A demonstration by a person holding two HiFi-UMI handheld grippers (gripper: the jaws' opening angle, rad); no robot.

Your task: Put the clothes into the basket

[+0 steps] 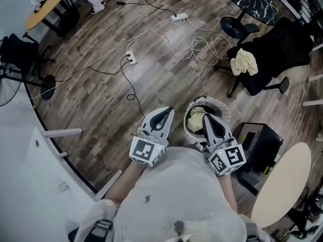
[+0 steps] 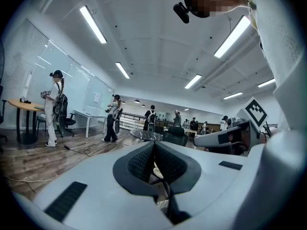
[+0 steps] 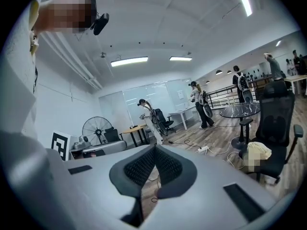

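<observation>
- The grey left gripper point(image 1: 165, 113) is hovering just left of the basket, jaws clenched on nothing.
- The round pale basket point(image 1: 220, 105) is sitting on the wooden floor, holding 1 cream cloth point(image 1: 195, 120).
- The grey right gripper point(image 1: 208, 119) is hanging over it, also clenched and empty.
- 1 crumpled yellowish garment point(image 1: 244, 62) is lying on the black office chair point(image 1: 275, 52), ahead and to the right, nearer the right gripper.

Two grippers: left gripper point(image 1: 169, 110), right gripper point(image 1: 206, 116). One basket point(image 1: 221, 104). Two pale cloths: basket cloth point(image 1: 195, 119), chair cloth point(image 1: 244, 62). One black chair point(image 1: 282, 49). Two power strips point(image 1: 179, 17) point(image 1: 131, 58). Three round desks: wooden desk point(image 1: 45, 6), marbled desk point(image 1: 252, 1), cream desk point(image 1: 280, 185).
</observation>
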